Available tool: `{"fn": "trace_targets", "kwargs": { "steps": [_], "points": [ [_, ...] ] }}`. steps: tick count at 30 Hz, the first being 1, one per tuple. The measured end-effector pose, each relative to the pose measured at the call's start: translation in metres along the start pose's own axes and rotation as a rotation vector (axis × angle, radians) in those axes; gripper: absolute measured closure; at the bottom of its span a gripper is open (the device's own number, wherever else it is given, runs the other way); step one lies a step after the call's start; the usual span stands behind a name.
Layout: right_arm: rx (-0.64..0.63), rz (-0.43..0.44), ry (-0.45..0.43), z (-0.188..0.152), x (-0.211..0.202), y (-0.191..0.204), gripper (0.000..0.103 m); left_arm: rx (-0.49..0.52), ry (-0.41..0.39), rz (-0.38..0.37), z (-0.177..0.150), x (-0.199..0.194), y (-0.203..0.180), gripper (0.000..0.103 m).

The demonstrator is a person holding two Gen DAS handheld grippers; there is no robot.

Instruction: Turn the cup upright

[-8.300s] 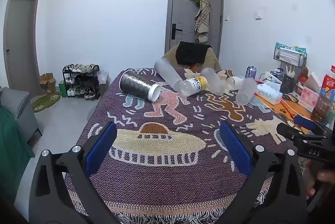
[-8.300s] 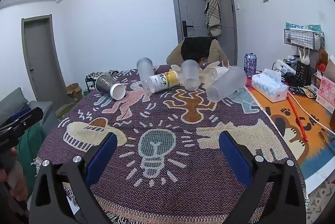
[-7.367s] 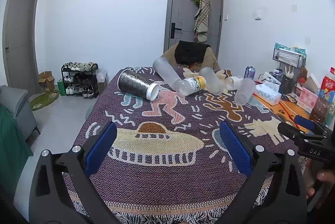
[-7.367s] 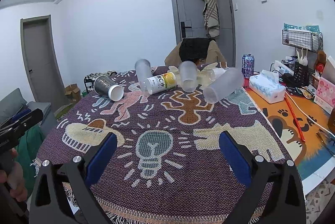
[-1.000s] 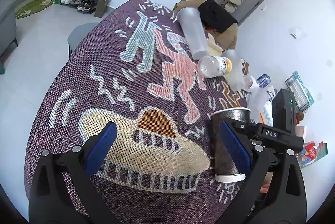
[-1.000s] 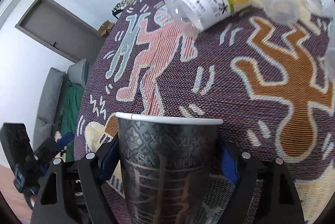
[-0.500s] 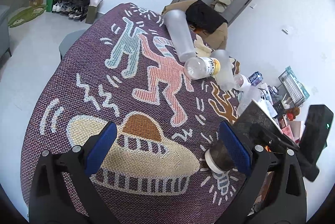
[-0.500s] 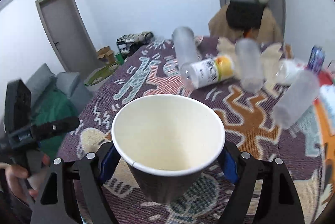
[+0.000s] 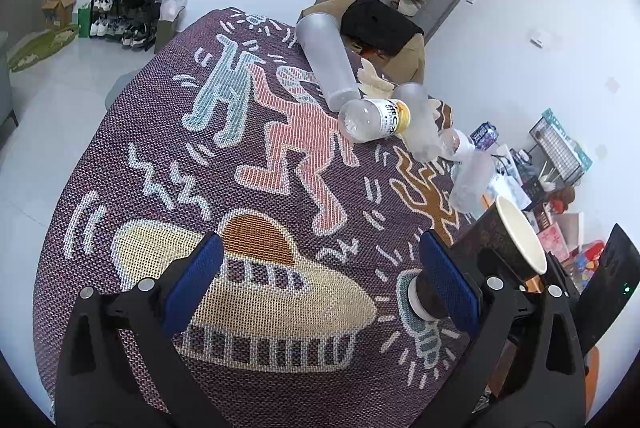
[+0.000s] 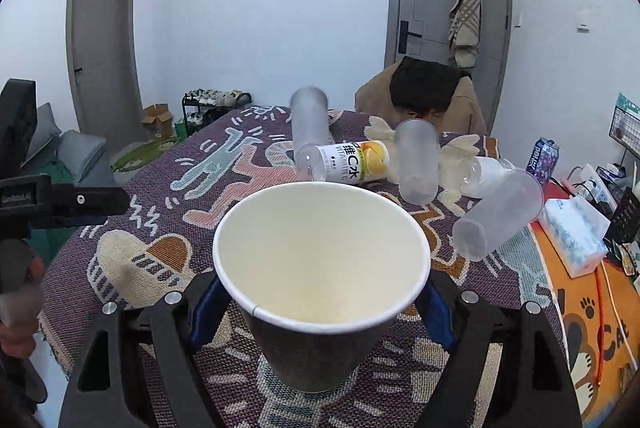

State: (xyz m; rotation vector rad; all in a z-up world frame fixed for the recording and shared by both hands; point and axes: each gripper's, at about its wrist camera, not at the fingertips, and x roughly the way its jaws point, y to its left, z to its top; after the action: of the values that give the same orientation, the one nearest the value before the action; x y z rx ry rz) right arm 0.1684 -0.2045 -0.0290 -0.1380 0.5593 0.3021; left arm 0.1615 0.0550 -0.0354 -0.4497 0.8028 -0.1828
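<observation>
Holding the paper cup (image 10: pixel 320 268) mouth-up and empty at lower centre, our right gripper (image 10: pixel 320 302) clamps its sides above the desk (image 10: pixel 224 163); our left gripper (image 9: pixel 320 278) stays spread apart. Frosted tumblers (image 10: pixel 416 163) and a bottle (image 10: pixel 348 161) lie toppled behind.

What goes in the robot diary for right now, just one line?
right gripper: shut on dark paper cup | cup: mouth up, base at patterned woven tablecloth | left gripper: open, holding nothing

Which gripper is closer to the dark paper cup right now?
Right. The right gripper is clamped on the dark paper cup; the left gripper hangs open beside it, the cup just outside its right finger.
</observation>
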Motion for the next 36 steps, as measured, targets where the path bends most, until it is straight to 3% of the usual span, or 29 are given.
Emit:
{"fn": "trace_targets", "kwargs": {
  "steps": [2,5,12,36],
  "points": [
    [0.019,0.011,0.002,-0.005,-0.001,-0.003,0.023,0.012,0.007,0.002,-0.003,0.001,-0.002,0.006],
    [0.045,0.020,0.012,-0.008,-0.005,-0.006,0.007,0.030,0.011,0.007,-0.007,0.001,-0.007,0.006],
    [0.080,0.066,0.019,-0.012,-0.020,-0.009,0.008,0.059,-0.023,-0.003,-0.013,-0.012,-0.020,0.006],
    [0.179,0.077,-0.078,-0.060,-0.099,-0.026,0.008,0.277,-0.333,0.101,-0.071,-0.088,-0.068,0.006]
  ]
}}
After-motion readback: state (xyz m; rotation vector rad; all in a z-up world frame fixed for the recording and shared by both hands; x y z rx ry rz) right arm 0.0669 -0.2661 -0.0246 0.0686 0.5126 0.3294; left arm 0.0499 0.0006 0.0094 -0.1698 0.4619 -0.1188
